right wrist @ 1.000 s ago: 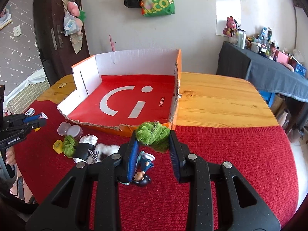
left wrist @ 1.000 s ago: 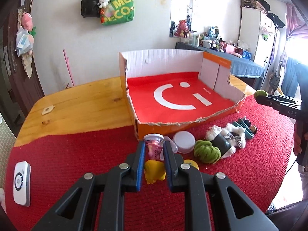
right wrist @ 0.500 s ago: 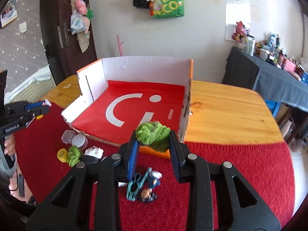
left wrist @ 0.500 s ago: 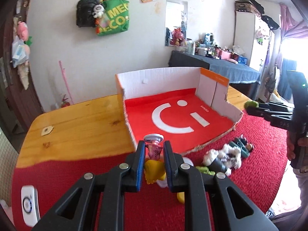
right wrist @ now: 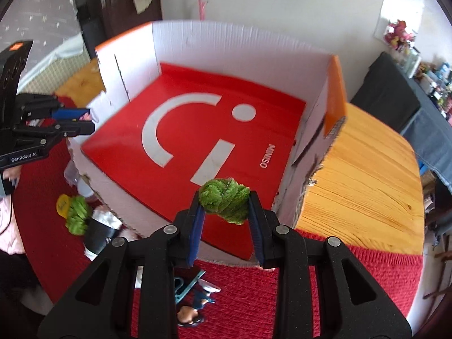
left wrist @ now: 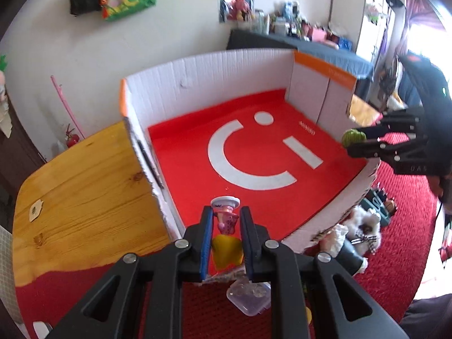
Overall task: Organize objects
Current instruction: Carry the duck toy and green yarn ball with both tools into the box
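Low centre of the left wrist view: left gripper (left wrist: 226, 226) clamped on a small pink-and-yellow figurine (left wrist: 226, 221), held just over the near wall of the cardboard box (left wrist: 214, 79) with its red floor bare. Low centre of the right wrist view: right gripper (right wrist: 224, 210) pinching a green fuzzy ball (right wrist: 224, 203) above the box's near right corner. Both tilted steeply downward, entering from opposite sides. Carry step, by the look of it; next likely lowering toward the floor and letting go. Left outside on the red mat (right wrist: 325, 296): second green ball (right wrist: 77, 212), doll figure (right wrist: 195, 305), clear case (left wrist: 248, 299).
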Demonstrator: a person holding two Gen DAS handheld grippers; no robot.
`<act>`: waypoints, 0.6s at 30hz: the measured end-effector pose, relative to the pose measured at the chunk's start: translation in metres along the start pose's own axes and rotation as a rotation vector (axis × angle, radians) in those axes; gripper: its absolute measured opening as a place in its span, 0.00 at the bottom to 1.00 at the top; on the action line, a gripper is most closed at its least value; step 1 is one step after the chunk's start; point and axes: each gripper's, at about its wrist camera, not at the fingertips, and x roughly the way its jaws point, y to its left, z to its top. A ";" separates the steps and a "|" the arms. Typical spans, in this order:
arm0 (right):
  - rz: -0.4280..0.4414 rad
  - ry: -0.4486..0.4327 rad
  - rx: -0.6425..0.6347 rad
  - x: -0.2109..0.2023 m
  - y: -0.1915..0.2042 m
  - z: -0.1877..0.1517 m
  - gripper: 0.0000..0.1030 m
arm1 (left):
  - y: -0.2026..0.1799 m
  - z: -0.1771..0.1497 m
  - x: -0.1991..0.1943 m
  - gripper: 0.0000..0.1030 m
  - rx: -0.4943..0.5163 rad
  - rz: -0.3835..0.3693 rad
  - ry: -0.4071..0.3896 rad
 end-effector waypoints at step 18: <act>0.024 0.263 -0.115 0.041 0.006 0.015 0.28 | -0.005 0.012 0.041 0.19 0.139 0.023 0.177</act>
